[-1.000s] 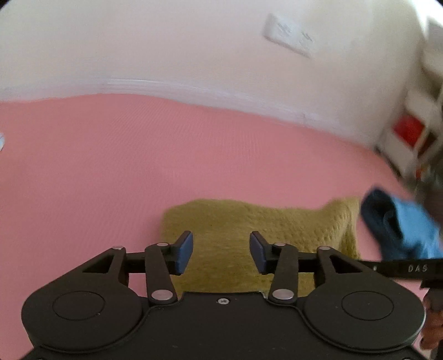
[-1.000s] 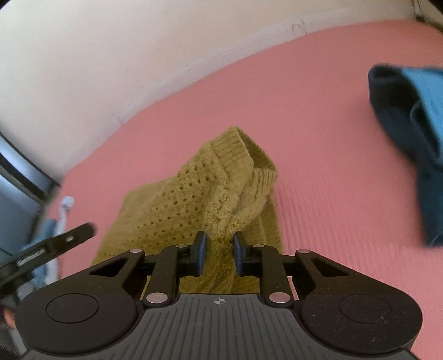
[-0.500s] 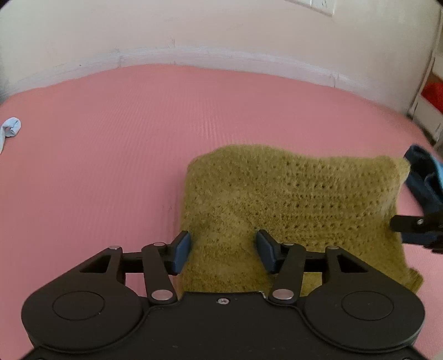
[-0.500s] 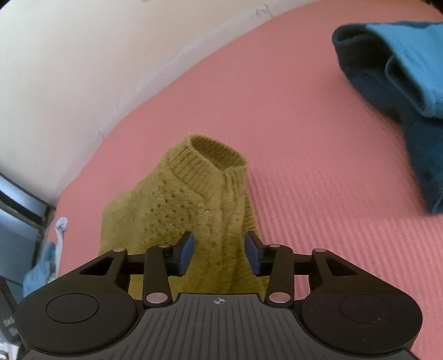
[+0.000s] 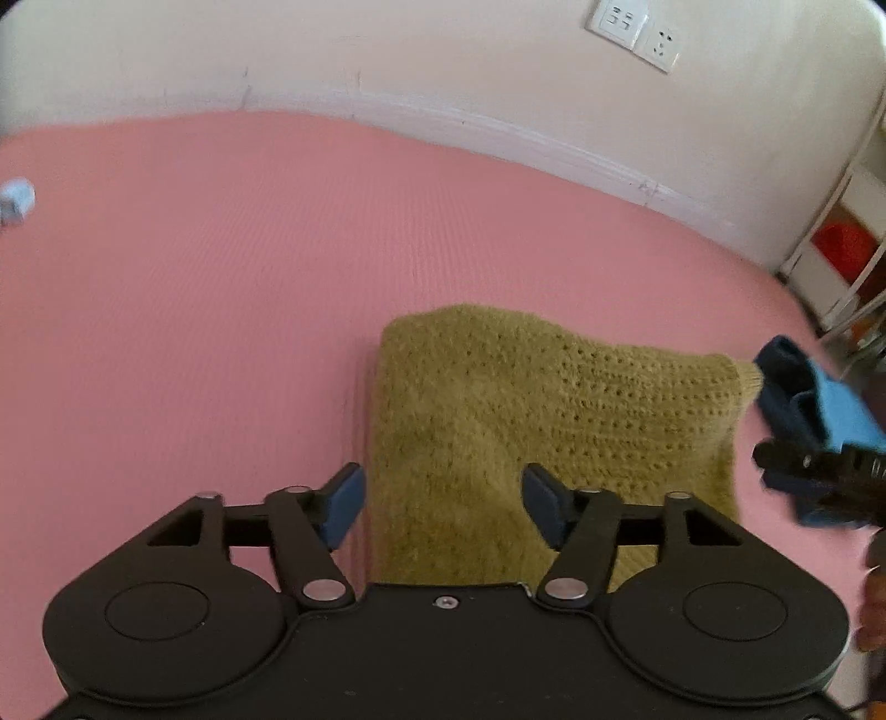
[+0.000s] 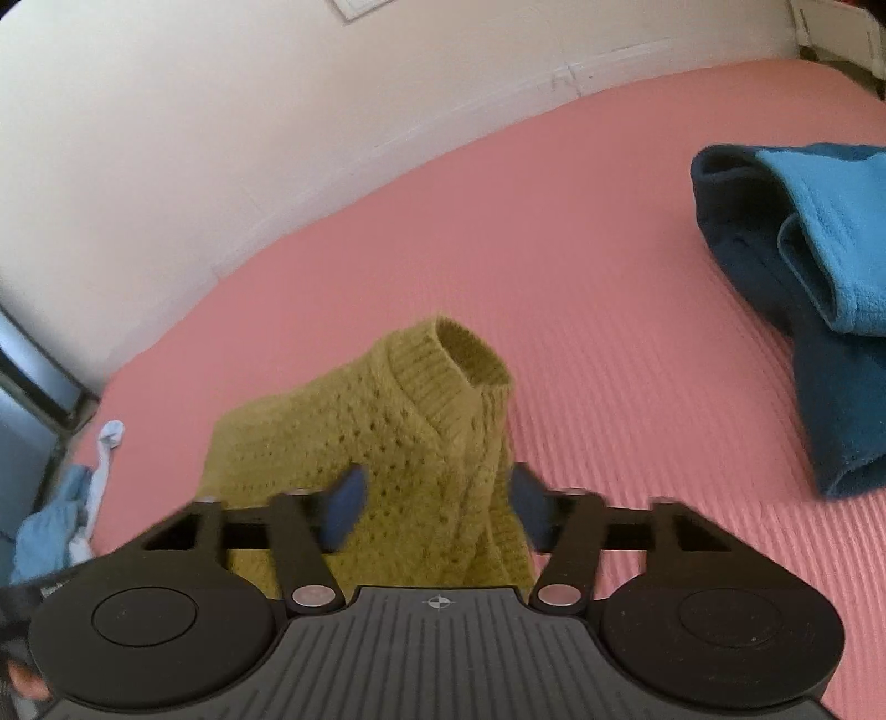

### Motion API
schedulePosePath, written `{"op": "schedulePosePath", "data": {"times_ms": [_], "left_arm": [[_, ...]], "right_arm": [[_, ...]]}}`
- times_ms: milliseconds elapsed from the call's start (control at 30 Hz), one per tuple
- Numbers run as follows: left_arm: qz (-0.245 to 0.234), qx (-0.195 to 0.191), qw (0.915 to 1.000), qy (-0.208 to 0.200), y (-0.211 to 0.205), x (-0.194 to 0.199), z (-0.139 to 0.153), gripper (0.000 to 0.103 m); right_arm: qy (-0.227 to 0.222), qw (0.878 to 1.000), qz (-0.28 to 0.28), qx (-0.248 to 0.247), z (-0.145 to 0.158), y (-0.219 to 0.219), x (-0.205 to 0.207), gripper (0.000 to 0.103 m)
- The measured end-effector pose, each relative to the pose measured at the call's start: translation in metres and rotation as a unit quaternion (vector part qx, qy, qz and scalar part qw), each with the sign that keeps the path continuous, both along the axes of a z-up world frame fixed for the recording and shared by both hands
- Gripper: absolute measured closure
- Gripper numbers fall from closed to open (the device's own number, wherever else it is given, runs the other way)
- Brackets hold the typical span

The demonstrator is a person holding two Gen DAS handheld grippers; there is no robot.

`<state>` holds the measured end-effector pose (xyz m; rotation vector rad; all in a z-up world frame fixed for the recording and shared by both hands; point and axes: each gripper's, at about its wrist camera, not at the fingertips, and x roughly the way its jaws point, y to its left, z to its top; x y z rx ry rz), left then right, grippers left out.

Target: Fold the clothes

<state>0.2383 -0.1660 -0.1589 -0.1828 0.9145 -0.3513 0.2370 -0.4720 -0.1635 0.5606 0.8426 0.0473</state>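
Note:
A mustard-yellow knit sweater [image 5: 531, 421] lies folded on the pink mat [image 5: 221, 277]. In the right wrist view the sweater [image 6: 387, 432] shows its ribbed cuff at the far end. My left gripper [image 5: 443, 512] is open and empty over the sweater's near edge. My right gripper [image 6: 437, 512] is open and empty, its fingers on either side of the sweater's near right part. A blue fleece garment [image 6: 819, 288] lies on the mat to the right of the sweater; it also shows in the left wrist view [image 5: 814, 404].
A white wall with a baseboard runs along the mat's far edge, with wall sockets [image 5: 637, 30]. A white shelf [image 5: 841, 243] stands at the far right. Light blue small cloths [image 6: 61, 509] lie at the mat's left edge. The right gripper's tip [image 5: 819, 471] shows at right.
My right gripper was shut on the sweater one second ago; it has opened and let go. The sweater now lies flat. Both grippers have drawn back a little.

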Motion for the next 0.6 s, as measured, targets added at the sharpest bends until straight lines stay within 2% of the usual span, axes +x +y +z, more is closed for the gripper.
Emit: {"op": "schedulePosePath", "data": {"times_ms": [33, 100, 167, 200, 233, 333, 533, 567, 600], "left_arm": [[0.004, -0.012, 0.9999, 0.008, 0.003, 0.002, -0.004, 0.028], [0.008, -0.038, 0.9989, 0.028, 0.008, 0.007, -0.012, 0.026], [0.008, -0.067, 0.9965, 0.049, 0.012, 0.014, -0.022, 0.018], [0.004, -0.081, 0.9948, 0.061, 0.013, 0.016, -0.027, 0.009], [0.000, -0.095, 0.9928, 0.073, 0.014, 0.019, -0.032, 0.005], [0.000, -0.119, 0.9886, 0.092, 0.016, 0.022, -0.046, 0.002], [-0.016, -0.132, 0.9878, 0.080, 0.008, 0.030, -0.050, 0.003], [-0.019, -0.137, 0.9871, 0.081, 0.008, 0.031, -0.049, 0.004], [-0.017, -0.139, 0.9867, 0.083, 0.006, 0.033, -0.050, 0.004]], "right_arm": [[0.008, 1.000, 0.006, 0.010, -0.004, -0.001, 0.000, 0.028], [0.026, 0.999, 0.015, 0.025, -0.013, -0.005, -0.003, 0.028], [0.039, 0.999, 0.010, 0.022, -0.022, -0.005, -0.004, 0.023], [0.038, 0.999, 0.005, 0.024, -0.025, -0.006, -0.004, 0.020], [0.037, 0.999, 0.000, 0.029, -0.028, -0.007, -0.003, 0.019], [0.044, 0.998, -0.002, 0.053, -0.037, -0.011, 0.003, 0.014], [0.043, 0.998, 0.008, 0.049, -0.043, -0.009, 0.018, 0.013], [0.044, 0.998, 0.010, 0.047, -0.043, -0.008, 0.020, 0.014], [0.045, 0.998, 0.013, 0.044, -0.042, -0.011, 0.020, 0.023]]}}
